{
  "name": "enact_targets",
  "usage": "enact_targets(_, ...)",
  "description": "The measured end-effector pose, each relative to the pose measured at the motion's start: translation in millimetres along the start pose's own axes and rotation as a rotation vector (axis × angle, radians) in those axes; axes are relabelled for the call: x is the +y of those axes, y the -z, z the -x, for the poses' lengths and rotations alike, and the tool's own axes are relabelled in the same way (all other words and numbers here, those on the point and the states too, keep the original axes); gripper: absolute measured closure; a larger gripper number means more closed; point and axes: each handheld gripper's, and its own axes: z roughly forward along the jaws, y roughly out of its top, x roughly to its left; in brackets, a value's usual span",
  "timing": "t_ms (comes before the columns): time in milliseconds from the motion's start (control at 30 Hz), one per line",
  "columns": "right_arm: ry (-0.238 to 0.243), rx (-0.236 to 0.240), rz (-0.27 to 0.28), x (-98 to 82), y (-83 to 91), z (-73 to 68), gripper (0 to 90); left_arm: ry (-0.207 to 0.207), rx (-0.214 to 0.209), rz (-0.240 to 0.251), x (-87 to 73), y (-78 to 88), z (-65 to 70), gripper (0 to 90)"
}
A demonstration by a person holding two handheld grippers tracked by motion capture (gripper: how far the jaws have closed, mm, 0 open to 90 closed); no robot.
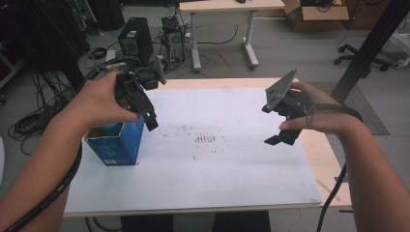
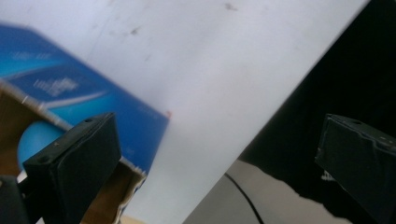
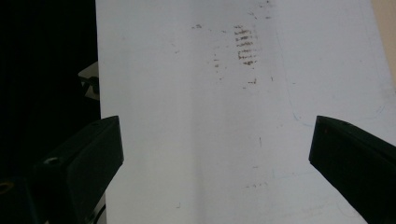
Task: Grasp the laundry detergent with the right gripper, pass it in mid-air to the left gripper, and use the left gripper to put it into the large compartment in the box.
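Inside the blue box (image 2: 93,100), the left gripper view reveals a blue ball (image 2: 35,140); both grippers' fingers gape empty.

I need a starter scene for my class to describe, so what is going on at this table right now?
A person stands at a white board laid on a table, with a two-jaw gripper in each hand. The left gripper hangs just above an open blue box at the board's left edge, jaws wide apart with nothing between them. A blue, rounded thing lies inside the box. The right gripper hovers over the board's right side, open and holding nothing.
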Motion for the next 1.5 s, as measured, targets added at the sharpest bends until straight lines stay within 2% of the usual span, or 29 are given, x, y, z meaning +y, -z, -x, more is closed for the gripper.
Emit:
enact_targets(67,0.002,-0.002,-0.009,1.5,1.6,-0.6,2.8,-0.038,0.003,0.008,4.7,0.3,6.6,0.2)
enact_targets(100,0.002,-0.002,-0.009,1.5,1.6,-0.6,2.8,-0.038,0.003,0.008,4.7,0.3,6.6,0.2)
enact_targets(133,0.005,0.002,-0.019,2.8,2.1,-1.1,2.9,-0.085,0.005,0.016,8.5,1.9,12.7,0.2)
enact_targets(167,0.005,0.002,-0.019,2.8,2.1,-1.1,2.9,-0.085,0.005,0.016,8.5,1.9,12.7,0.2)
enact_targets(200,0.01,0.006,-0.031,3.7,2.0,-1.7,2.8,-0.142,-0.017,0.022,12.7,3.7,18.6,0.2)
enact_targets(233,0.01,0.006,-0.031,3.7,2.0,-1.7,2.8,-0.142,-0.017,0.022,12.7,3.7,18.6,0.2)
enact_targets(267,0.016,0.014,-0.044,3.9,0.7,-2.0,2.9,-0.165,-0.029,0.026,14.4,4.6,21.1,0.2)
enact_targets(300,0.016,0.014,-0.044,3.9,0.7,-2.0,2.9,-0.199,-0.055,0.03,17.5,6.1,24.4,0.2)
enact_targets(333,0.021,0.015,-0.053,3.7,-0.6,-1.7,2.9,-0.261,-0.058,0.026,22.0,7.6,30.9,0.2)
enact_targets(367,0.021,0.015,-0.053,3.7,-0.6,-1.7,2.9,-0.261,-0.058,0.026,22.0,7.6,30.9,0.2)
enact_targets(400,0.019,0.019,-0.06,3.7,-1.1,-1.5,2.9,-0.289,-0.056,0.025,24.2,8.2,33.4,0.2)
enact_targets(467,0.024,0.026,-0.073,4.0,-2.2,-0.9,2.9,-0.384,-0.022,0.02,29.5,9.3,41.7,0.2)
enact_targets(500,0.024,0.026,-0.073,4.0,-2.2,-0.9,2.9,-0.384,-0.022,0.02,29.5,9.3,41.7,0.2)
enact_targets(533,0.024,0.035,-0.088,4.8,-3.1,-0.9,2.9,-0.432,-0.019,0.017,31.6,10.2,45.7,0.2)
enact_targets(567,0.024,0.035,-0.088,4.8,-3.1,-0.9,2.9,-0.432,-0.019,0.017,31.6,10.2,45.7,0.2)
enact_targets(800,0.029,0.065,-0.133,8.0,-6.8,2.9,3.0,-0.508,0.003,-0.031,37.1,4.9,51.3,0.2)
enact_targets(1000,0.025,0.072,-0.153,10.5,-7.6,8.2,3.2,-0.514,0.001,-0.017,39.4,2.3,46.4,0.2)
enact_targets(1267,0.033,0.075,-0.186,15.8,-11.3,16.9,3.2,-0.536,0.026,-0.05,44.2,-14.9,40.0,0.2)
enact_targets(1500,0.033,0.079,-0.19,17.9,-13.7,17.7,3.3,-0.533,0.017,-0.042,44.8,-15.7,38.2,0.2)
